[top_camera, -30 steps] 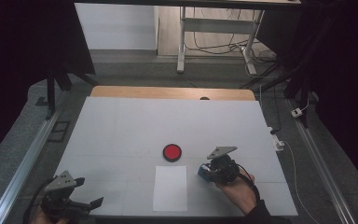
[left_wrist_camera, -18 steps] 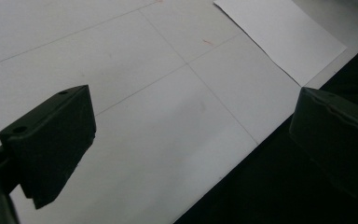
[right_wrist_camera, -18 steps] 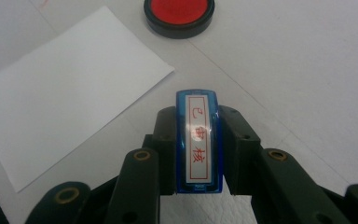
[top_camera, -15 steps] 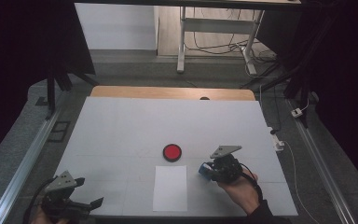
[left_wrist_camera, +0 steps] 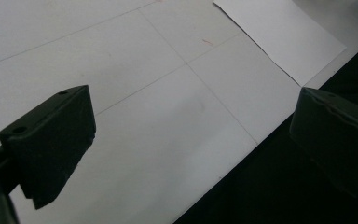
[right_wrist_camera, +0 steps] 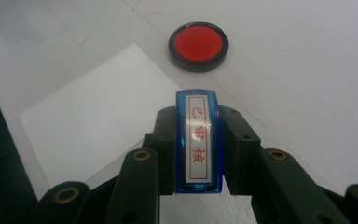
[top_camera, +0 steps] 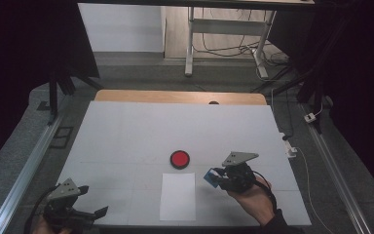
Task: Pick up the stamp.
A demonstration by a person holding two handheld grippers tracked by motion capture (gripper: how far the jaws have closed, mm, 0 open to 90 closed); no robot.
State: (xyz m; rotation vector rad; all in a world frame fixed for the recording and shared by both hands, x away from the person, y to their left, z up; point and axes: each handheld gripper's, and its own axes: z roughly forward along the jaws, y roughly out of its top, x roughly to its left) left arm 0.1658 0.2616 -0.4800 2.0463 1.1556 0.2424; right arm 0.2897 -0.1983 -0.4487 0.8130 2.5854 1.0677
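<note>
My right gripper (top_camera: 218,177) is shut on a blue stamp (right_wrist_camera: 198,140) with a white label and red characters; the stamp (top_camera: 211,177) hangs just right of the white paper sheet (top_camera: 177,196). A round red ink pad (top_camera: 179,159) in a black case lies above the sheet; in the right gripper view the ink pad (right_wrist_camera: 198,45) sits ahead of the jaws and the sheet (right_wrist_camera: 98,116) lies to their left. My left gripper (top_camera: 90,207) rests at the table's near left corner, open, with bare table between its jaws (left_wrist_camera: 191,140).
The white table (top_camera: 126,136) ends in a dark front edge close under the left gripper. A wooden strip (top_camera: 175,96) runs along the far side. Metal rails flank the table, and cables lie on the floor at the right.
The right gripper with the stamp has shifted slightly right and toward the near edge. The left gripper has hardly moved.
</note>
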